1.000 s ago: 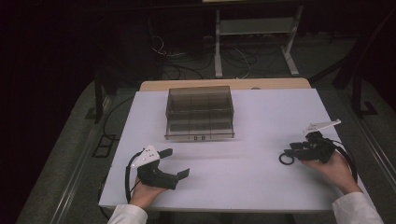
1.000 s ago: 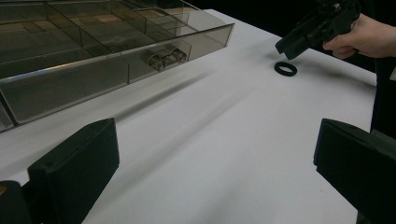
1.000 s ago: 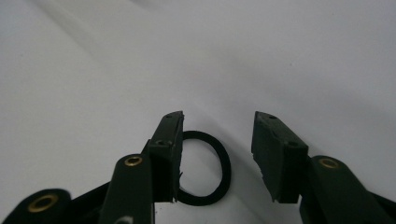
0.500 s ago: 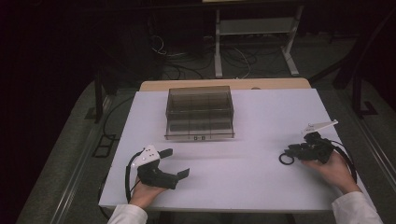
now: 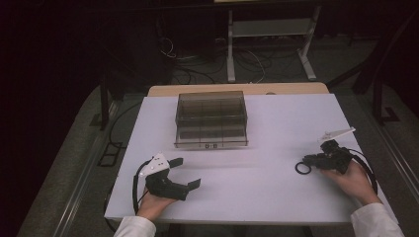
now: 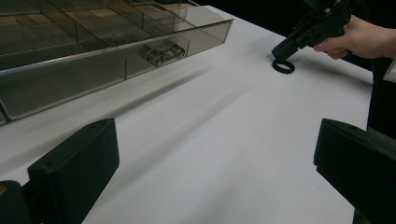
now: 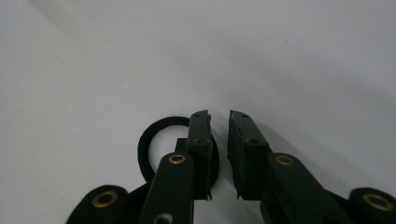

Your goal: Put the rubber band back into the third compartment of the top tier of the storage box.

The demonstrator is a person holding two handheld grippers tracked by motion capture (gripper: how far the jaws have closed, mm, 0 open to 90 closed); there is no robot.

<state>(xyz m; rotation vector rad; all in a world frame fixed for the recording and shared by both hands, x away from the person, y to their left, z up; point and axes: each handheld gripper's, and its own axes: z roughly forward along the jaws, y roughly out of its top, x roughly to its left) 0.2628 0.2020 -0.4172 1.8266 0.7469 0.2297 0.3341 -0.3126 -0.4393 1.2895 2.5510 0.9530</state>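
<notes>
Two grippers rest on the white table (image 5: 276, 123) on the person's side of the smoky clear organiser box (image 5: 211, 118): the left gripper (image 5: 185, 172) gapes wide and empty, while the right gripper (image 7: 218, 140), jaws just closing to a narrow gap, straddles the rim of a black ring (image 7: 154, 140) lying flat, pads not yet pressing

1. White table (image 5: 276, 118), with a light wooden board's edge (image 5: 237, 89) showing at its far side.
2. Grey floor (image 5: 336, 59) beyond, with a tangle of cables (image 5: 197, 61) on it.
3. White metal stand (image 5: 269, 29) at the back, legs splayed.
4. Dark frame leg (image 5: 104, 106) left of the table.
5. Room dim, background near black.
</notes>
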